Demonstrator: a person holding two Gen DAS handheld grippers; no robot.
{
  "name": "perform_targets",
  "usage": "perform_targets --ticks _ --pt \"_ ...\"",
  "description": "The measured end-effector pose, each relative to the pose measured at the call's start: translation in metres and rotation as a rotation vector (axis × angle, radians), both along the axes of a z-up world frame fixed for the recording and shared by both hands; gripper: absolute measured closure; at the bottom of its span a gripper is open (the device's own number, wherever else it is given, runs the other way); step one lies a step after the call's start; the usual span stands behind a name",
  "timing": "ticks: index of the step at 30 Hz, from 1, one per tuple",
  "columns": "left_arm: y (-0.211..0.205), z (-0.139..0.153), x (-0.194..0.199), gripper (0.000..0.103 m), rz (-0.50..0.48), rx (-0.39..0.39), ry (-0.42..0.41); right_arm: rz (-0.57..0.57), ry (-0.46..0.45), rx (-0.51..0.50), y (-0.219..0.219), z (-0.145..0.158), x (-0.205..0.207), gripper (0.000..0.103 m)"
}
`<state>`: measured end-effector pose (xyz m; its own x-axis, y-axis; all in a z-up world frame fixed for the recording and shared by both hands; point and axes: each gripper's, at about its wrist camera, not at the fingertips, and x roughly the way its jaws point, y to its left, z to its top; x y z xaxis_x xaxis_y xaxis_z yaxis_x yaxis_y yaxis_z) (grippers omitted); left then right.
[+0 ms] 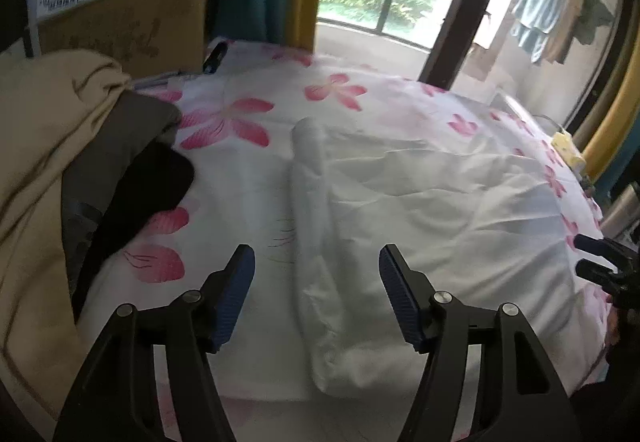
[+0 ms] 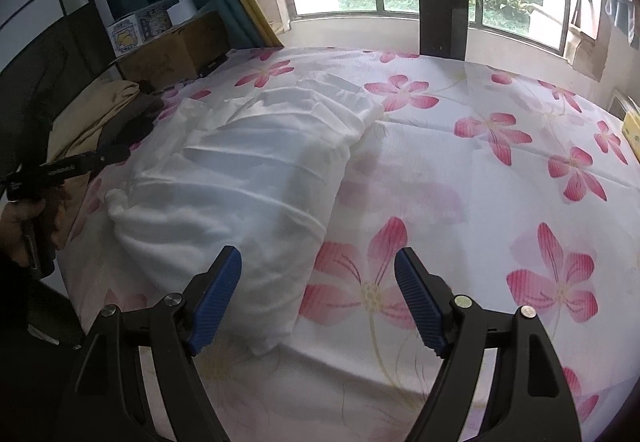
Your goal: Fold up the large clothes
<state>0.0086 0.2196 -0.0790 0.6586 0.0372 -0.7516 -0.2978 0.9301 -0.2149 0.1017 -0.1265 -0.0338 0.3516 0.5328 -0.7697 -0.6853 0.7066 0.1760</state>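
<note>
1. The white garment (image 2: 240, 178) lies on the flowered bedsheet (image 2: 500, 202), already gathered into a long, wrinkled rectangle with one side rolled under; it looks partly folded, with at least a crosswise fold left.
2. The left gripper (image 1: 316, 262) hovers over its near end, jaws spread, holding nothing.
3. The right gripper (image 2: 318, 262) is likewise spread and empty, beside the garment's near corner.
4. A pile of other clothes (image 1: 60, 162) waits at the bed's edge.
</note>
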Motion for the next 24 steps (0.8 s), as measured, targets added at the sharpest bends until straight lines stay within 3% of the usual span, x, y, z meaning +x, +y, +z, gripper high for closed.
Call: perform_targets --ticks 7,11,17,24 --pt "0.023 -0.019 0.018 0.034 0.029 -0.12 0.008 0.004 0.004 -0.005 0.011 0.002 0.013 0.024" --pt "0.028 -0.023 0.026 0.025 0.023 -0.19 -0.03 0.001 -0.003 0.032 0.015 0.009 0.019 0.024" --pt "0.018 -0.023 0.041 0.02 -0.029 -0.172 -0.025 -0.023 -0.006 0.072 0.02 0.011 0.033 0.024" --pt "0.005 -0.026 0.054 0.02 -0.154 -0.322 -0.051 -0.069 0.041 0.074 0.027 -0.007 0.051 0.024"
